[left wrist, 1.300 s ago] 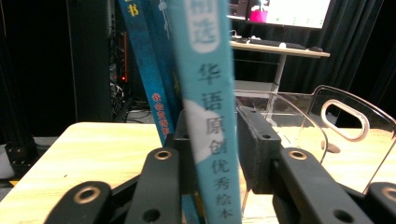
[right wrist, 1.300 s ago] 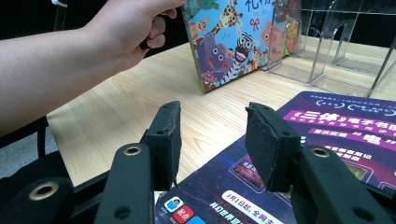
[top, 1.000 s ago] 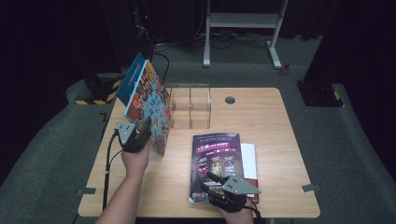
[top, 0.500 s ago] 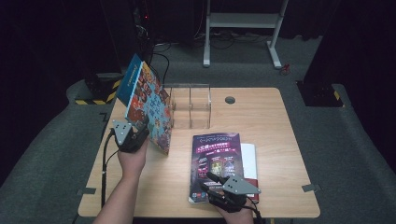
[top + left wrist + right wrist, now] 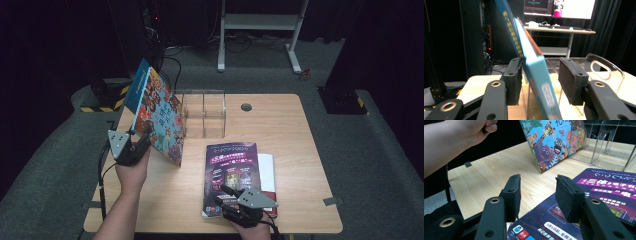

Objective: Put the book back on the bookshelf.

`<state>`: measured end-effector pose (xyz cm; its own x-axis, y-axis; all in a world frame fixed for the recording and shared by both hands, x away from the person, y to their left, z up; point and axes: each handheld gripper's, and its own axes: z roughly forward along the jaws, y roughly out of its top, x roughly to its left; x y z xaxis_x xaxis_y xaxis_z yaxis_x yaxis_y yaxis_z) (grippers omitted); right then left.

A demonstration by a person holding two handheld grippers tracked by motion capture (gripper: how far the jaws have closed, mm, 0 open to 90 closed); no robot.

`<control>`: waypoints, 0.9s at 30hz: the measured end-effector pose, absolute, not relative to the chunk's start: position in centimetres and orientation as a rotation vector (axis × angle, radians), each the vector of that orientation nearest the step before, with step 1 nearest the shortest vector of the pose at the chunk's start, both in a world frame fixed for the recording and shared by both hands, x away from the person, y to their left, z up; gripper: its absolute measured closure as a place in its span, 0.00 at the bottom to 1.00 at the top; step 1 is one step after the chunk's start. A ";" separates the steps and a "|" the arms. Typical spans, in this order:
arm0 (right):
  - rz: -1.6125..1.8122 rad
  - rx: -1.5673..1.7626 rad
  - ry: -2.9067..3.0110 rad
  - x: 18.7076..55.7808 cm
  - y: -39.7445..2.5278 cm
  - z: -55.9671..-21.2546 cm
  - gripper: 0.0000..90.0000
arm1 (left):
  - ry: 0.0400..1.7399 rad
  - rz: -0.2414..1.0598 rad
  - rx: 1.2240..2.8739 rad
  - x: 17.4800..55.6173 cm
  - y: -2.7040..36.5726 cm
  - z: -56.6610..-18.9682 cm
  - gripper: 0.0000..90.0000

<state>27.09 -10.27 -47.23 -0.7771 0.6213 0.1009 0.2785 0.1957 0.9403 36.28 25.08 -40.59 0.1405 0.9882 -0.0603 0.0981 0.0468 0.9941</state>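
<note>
My left gripper (image 5: 131, 148) has eased back from the picture book (image 5: 159, 119), which now stands tilted on its lower edge just left of the clear organizer (image 5: 204, 114); its jaws sit apart around the book's edge, no longer clamped. The book looks unsupported, so it may tip. My right gripper (image 5: 239, 202) rests open over the purple book (image 5: 233, 170), in front of the organizer.

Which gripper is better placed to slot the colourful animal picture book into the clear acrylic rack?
Left. The left gripper already has the colourful animal picture book between its jaws, tilted beside the clear acrylic rack. The right gripper rests open over the purple book.
</note>
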 end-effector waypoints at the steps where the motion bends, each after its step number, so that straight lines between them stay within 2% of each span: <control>1: 1.608 0.852 2.175 27.1 -10.3 -47.2 0.62 | 1.196 1.008 1.309 36.1 25.1 -40.8 0.59; 6: 1.605 0.851 2.176 27.1 -10.2 -47.3 0.62 | 1.197 0.963 1.338 35.3 25.5 -41.9 0.60; 10: 1.601 0.851 2.180 27.1 -10.1 -47.3 0.62 | 1.182 0.911 1.351 35.0 25.7 -42.7 0.69; 13: 1.601 0.850 2.181 27.1 -10.1 -47.4 0.62 | 1.160 0.934 1.369 34.9 25.4 -42.7 0.77; 27: 1.596 0.852 2.185 27.1 -10.1 -47.4 0.62 | 1.119 0.981 1.400 35.5 25.3 -42.5 0.79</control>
